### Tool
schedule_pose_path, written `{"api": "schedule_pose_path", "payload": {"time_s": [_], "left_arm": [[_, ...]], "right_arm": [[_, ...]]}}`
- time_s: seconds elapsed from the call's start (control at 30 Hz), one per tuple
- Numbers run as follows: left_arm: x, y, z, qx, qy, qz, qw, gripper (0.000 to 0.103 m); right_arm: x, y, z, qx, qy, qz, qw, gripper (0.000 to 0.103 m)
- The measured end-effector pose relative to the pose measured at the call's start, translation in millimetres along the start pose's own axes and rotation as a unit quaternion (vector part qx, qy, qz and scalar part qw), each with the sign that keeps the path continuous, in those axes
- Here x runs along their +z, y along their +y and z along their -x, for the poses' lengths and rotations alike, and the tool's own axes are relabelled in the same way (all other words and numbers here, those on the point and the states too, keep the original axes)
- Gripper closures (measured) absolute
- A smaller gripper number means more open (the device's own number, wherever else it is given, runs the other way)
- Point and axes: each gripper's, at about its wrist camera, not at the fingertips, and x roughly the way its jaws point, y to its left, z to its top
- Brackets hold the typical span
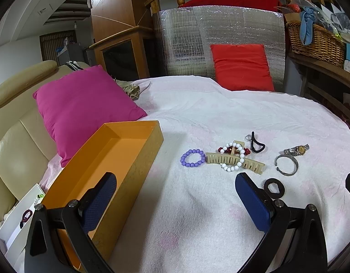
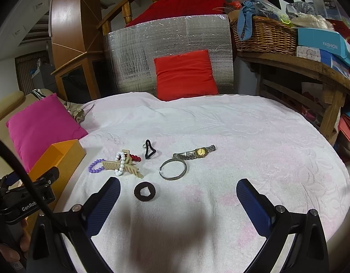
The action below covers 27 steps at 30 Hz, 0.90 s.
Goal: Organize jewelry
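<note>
— What are the fingers doing?

— Both pairs are spread wide and empty. The left gripper (image 1: 175, 195) hovers low in its frame, its left finger over the open orange box (image 1: 111, 157); the right gripper (image 2: 178, 195) hangs above the pale towel-covered surface (image 2: 243, 136).

— And the jewelry?

— Loose at mid-frame: a black ring-shaped band (image 2: 144, 191) nearest the right fingers, then a silver bangle (image 2: 173, 169) touching a gold-faced watch (image 2: 197, 152). Left of them, a white bead bracelet (image 1: 233, 157) and red beads (image 1: 245, 151) drape a beige claw clip (image 1: 234, 160), with a purple bead bracelet (image 1: 192, 158) beside it and a black hair tie (image 1: 257, 145) behind. A pink cushion (image 1: 84, 107) sits at left.
</note>
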Motion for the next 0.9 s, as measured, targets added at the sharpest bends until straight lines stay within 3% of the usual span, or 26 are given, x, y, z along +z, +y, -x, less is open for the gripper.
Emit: {"api": "schedule_pose_path", "payload": {"time_s": [0.33,0.57,0.77,0.9], "left_arm": [[2,2,-3,0.0,0.004,0.0,1.0,0.0],[14,9,-22,-0.009,0.006,-0.004,0.9999,0.0],[18,17,-43,0.009,0.025,-0.009,0.9996,0.0],[17,26,-51,0.014,0.036,-0.003,0.9992,0.0]], "right_arm": [[-1,1,-1,0.004,0.001,0.0,1.0,0.0],[16,-12,-21,0.019,0.021,-0.013,1.0,0.0],[30,-16,-70,0.087,0.081,-0.034,0.992,0.0],[30,-12,-96,0.14,0.115,-0.067,0.981,0.011]]}}
